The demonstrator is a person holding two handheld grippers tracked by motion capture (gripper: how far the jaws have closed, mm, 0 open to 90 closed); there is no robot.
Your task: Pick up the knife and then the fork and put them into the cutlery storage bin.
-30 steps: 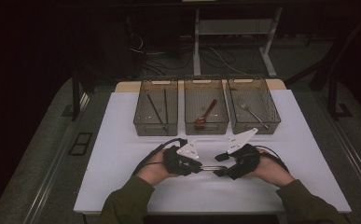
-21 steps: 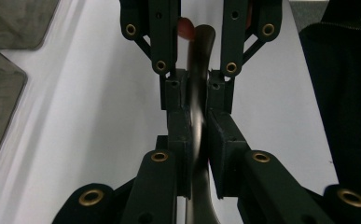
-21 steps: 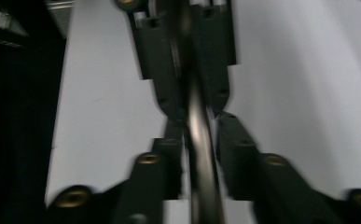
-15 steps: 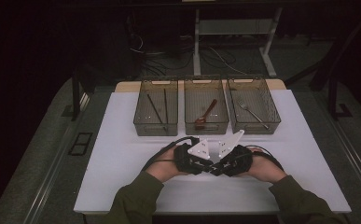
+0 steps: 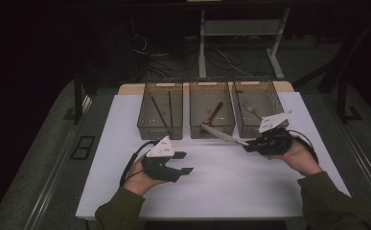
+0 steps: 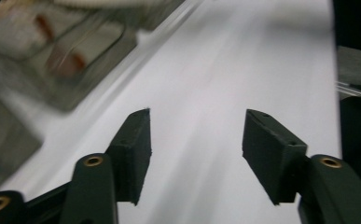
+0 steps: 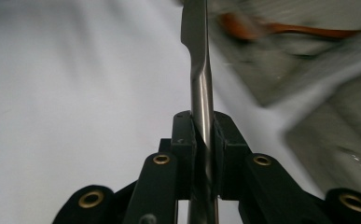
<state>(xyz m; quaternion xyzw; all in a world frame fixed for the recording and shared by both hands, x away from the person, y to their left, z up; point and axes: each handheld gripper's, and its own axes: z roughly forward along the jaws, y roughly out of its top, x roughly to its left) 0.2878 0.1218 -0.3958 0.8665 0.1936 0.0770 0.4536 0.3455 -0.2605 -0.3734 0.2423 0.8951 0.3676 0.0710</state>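
Pulling your hands apart since a second ago, your right gripper [image 5: 248, 144] now squeezes the metal knife [image 5: 221, 134] alone near the middle bin [image 5: 212, 130] at twelve o'clock, while your left gripper [image 5: 183, 163] hangs wide, holding nothing.

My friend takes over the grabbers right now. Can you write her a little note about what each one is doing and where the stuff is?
Left gripper: open, holding nothing, low over the white table.
Right gripper: shut on a metal utensil that looks like a knife, pointing toward the middle bin.
Bins: left bin holds two thin dark sticks, middle bin a reddish-brown spoon, right bin a fork.
Done: the utensil is picked up.
Left: probably setting it in a bin; which one can't be told.
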